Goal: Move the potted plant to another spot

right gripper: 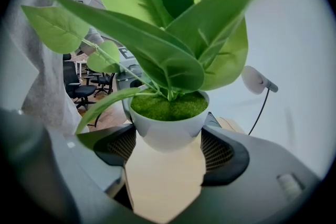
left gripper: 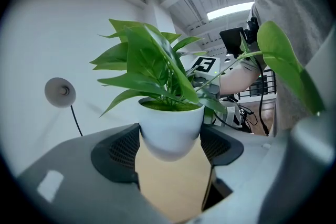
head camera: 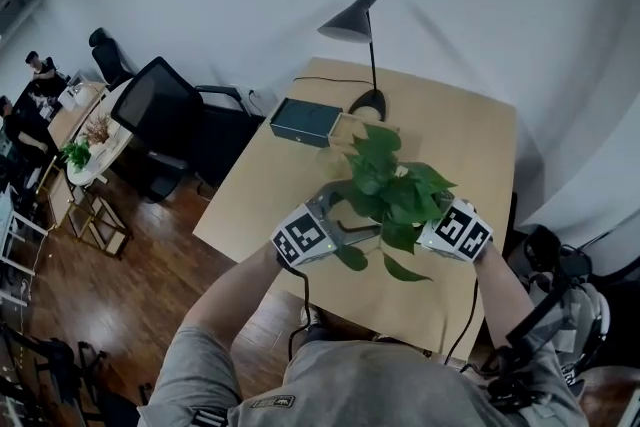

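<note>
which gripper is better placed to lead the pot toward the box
Left, likely. Both are shut on the pot, but the left gripper is on the side of the box, so it can lead while the right gripper follows.

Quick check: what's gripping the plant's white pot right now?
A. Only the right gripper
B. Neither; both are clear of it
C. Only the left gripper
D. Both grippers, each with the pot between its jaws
D: the left gripper has the white pot between its two pads, touching both, and the right gripper shows the same in its own view.
</note>
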Available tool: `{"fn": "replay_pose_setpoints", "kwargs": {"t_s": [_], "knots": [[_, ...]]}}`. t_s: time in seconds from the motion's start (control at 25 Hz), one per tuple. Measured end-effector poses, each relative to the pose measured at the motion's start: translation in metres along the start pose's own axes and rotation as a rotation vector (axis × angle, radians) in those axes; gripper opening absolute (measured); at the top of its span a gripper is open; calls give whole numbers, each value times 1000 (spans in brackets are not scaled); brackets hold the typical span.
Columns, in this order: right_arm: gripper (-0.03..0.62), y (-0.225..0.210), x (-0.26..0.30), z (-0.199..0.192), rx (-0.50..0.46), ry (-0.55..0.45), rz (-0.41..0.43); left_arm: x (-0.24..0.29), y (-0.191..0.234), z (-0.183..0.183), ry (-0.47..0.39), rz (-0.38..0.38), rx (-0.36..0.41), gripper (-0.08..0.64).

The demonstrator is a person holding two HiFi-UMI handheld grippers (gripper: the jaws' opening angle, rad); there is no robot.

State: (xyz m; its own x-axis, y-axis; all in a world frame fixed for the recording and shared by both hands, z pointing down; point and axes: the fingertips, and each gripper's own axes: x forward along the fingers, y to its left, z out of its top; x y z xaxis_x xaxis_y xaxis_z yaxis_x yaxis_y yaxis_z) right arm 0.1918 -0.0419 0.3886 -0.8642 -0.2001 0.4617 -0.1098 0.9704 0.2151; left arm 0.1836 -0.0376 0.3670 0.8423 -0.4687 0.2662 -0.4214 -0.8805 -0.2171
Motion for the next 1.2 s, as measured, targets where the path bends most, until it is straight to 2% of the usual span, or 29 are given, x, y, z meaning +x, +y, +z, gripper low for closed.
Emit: {"fn": "replay_pose_setpoints", "kwargs": {"t_s": [0.16, 0.36, 0.44, 0.64, 0.92, 1.2], "knots": [[393, 6, 24, 16, -18, 2, 15, -27, 9, -9, 4, 25, 0, 362], [393, 15, 98, 56, -12, 30, 18, -98, 46, -38, -15, 20, -10, 362], [393, 16, 111, 61, -2, 36, 9, -108, 52, -44, -20, 7, -10, 362], [393, 13, 122, 43, 24, 36, -27, -100, 55, -63, -15, -33, 8, 362], [393, 2, 225, 113, 65, 61, -89, -198, 130, -92, -38, -106, 18, 362], [393, -6, 280, 132, 111, 79, -102, -233, 167, -120, -20, -151, -4, 362]]}}
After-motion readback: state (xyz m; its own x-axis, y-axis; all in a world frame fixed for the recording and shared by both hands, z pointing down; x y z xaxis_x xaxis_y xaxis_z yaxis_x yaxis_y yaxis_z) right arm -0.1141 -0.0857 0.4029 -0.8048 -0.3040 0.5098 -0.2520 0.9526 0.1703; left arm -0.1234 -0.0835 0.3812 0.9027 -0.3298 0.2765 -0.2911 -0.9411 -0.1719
